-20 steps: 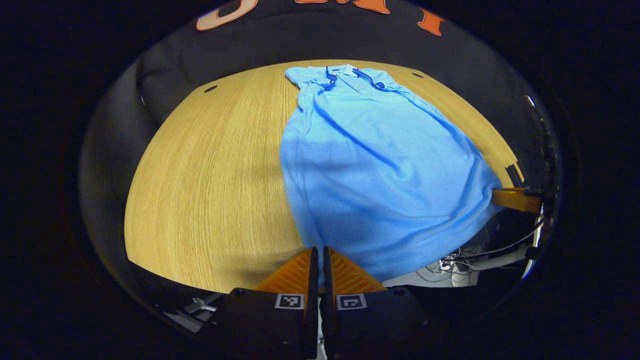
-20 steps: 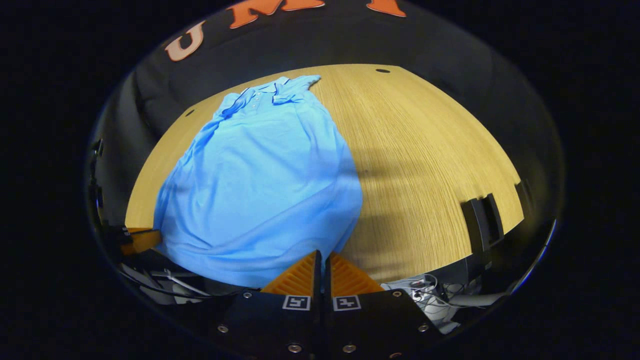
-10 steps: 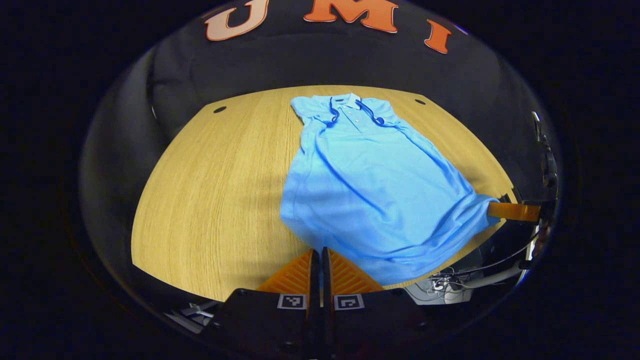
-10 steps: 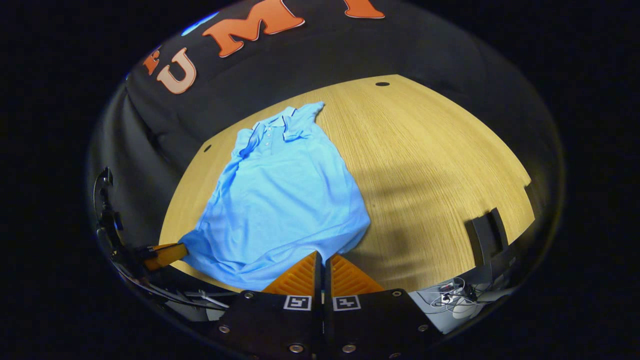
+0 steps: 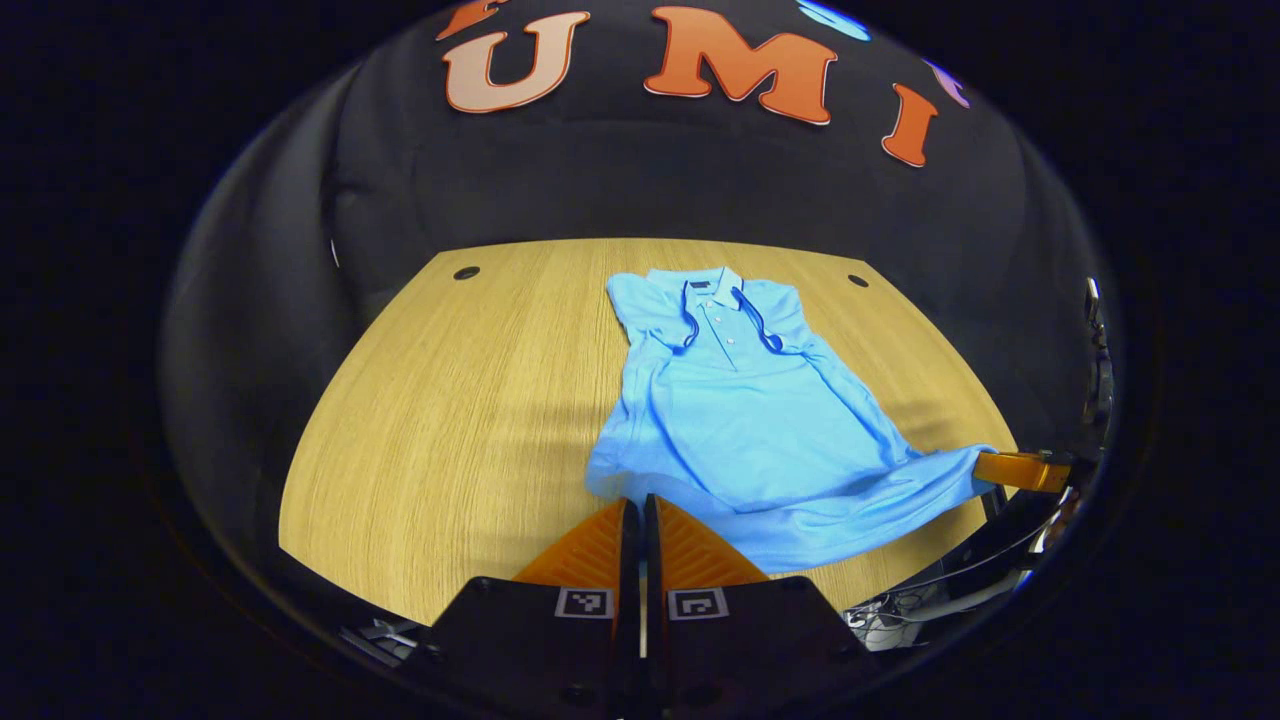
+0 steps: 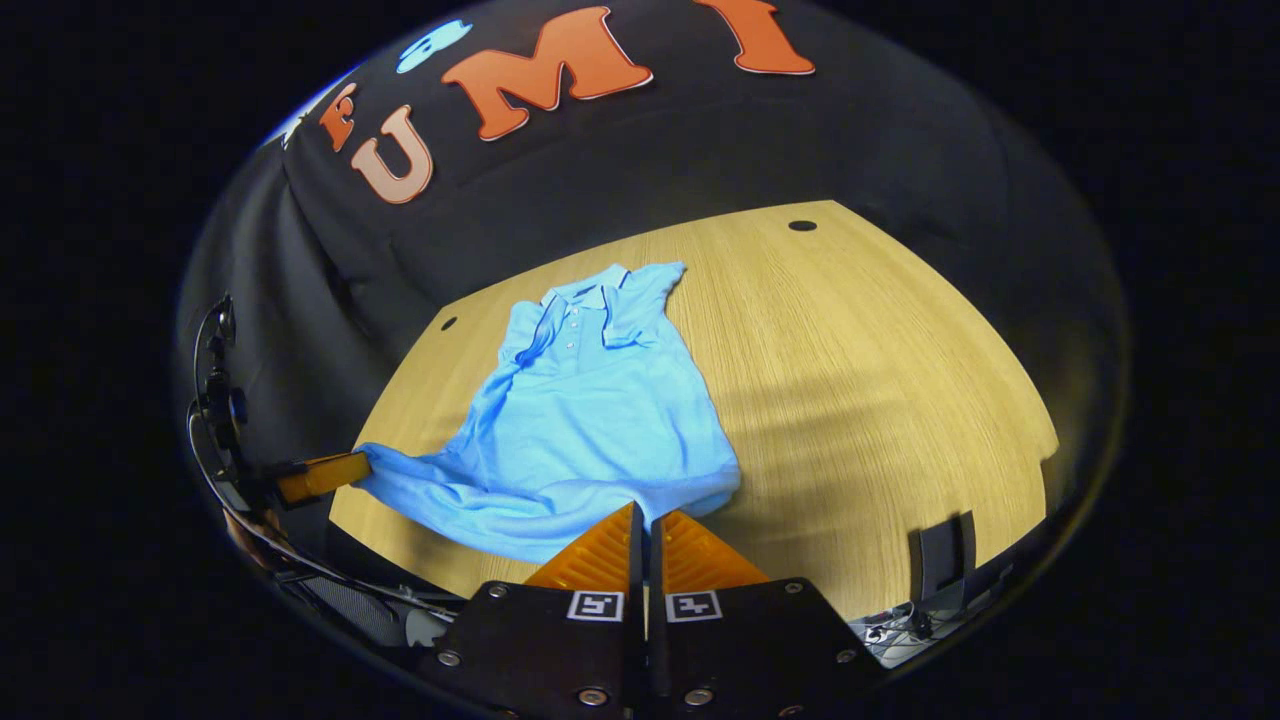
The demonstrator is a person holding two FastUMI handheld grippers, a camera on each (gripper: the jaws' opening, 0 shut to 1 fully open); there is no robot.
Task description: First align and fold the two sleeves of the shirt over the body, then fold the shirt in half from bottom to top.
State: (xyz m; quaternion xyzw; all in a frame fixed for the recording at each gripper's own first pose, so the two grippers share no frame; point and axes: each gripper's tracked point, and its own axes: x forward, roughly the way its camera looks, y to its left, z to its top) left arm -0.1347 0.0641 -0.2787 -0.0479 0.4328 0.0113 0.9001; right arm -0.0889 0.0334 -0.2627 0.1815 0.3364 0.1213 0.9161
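A light blue polo shirt point(image 5: 745, 420) lies face up on the wooden table point(image 5: 450, 420), collar at the far end, both sleeves turned in over the body. My left gripper point(image 5: 633, 510) is shut on the hem's left corner, close to the table's near edge. The right gripper point(image 5: 1020, 470) pinches the other hem corner, and the hem is drawn taut and lifted between them. In the right gripper view the shirt point(image 6: 590, 420) runs from the far collar to my right gripper point(image 6: 641, 515), which is shut on the hem. The left gripper point(image 6: 320, 476) holds the far-left corner there.
Bare wood point(image 6: 880, 380) stretches to the right of the shirt. A black stand point(image 6: 940, 555) sits at the near right edge. Two cable holes point(image 5: 466, 272) point(image 5: 857, 280) mark the far corners. Cables point(image 5: 900, 610) hang below the near edge. Black cloth closes off the back.
Both grippers, still shut on the hem corners, have risen and tilted up. The shirt looks smaller and farther off, and its hem now lies over the table instead of hanging past the edge.
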